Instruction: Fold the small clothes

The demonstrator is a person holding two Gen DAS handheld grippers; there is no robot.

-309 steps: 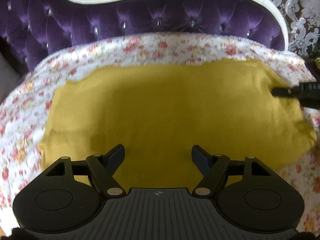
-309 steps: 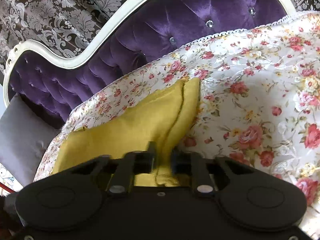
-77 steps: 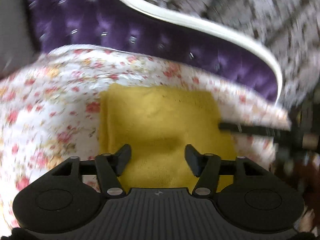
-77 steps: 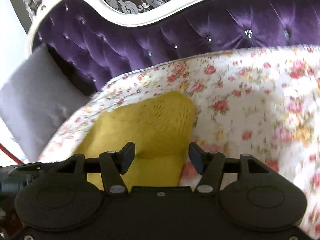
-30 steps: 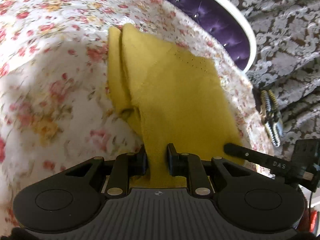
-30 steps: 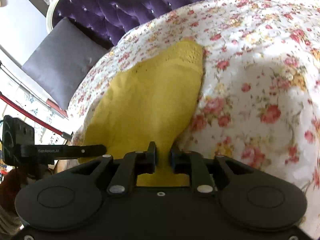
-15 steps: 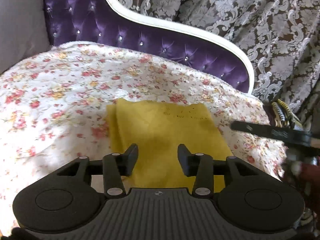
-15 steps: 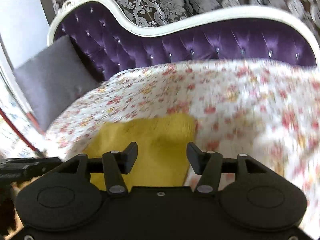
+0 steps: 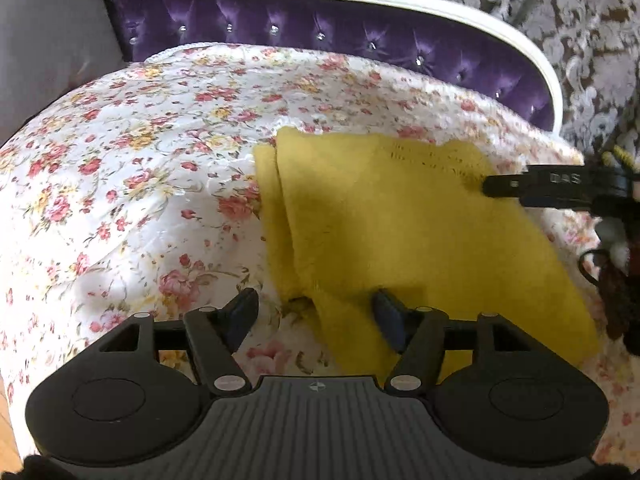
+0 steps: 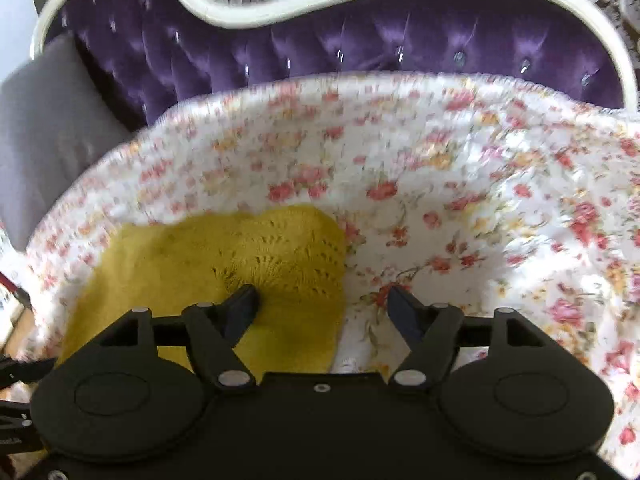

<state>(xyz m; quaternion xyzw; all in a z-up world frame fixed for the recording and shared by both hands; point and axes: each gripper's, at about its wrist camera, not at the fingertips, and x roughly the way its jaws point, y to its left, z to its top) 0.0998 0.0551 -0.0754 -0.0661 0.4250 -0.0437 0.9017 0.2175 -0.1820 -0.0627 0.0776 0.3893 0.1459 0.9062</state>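
Flowered bedding [image 9: 140,168] covered the purple sofa [image 9: 280,28], with the folded yellow knit [image 9: 400,232] lying flat on it. Both the left gripper [image 9: 316,312] and right gripper [image 10: 322,306] were spreading wider, pinching nothing.

This is a home, most likely a bedroom or sitting room. Straight ahead of the left gripper [image 9: 314,312], past its fingers, rises a purple tufted velvet back [image 9: 280,28] studded with shiny buttons and edged by a curved white frame [image 9: 400,0], the sort found on an ornate bed or sofa. Beneath the gripper spreads a white quilt [image 9: 140,152] printed with pink and yellow roses. Far left of the gripper leans a grey cushion [image 9: 48,40]. Behind the frame, up and to the right, hangs a brown-and-silver damask fabric [image 9: 580,20], curtain or wall covering, I cannot tell which. The right gripper's view shows the same back [image 10: 360,44] and quilt [image 10: 480,180].
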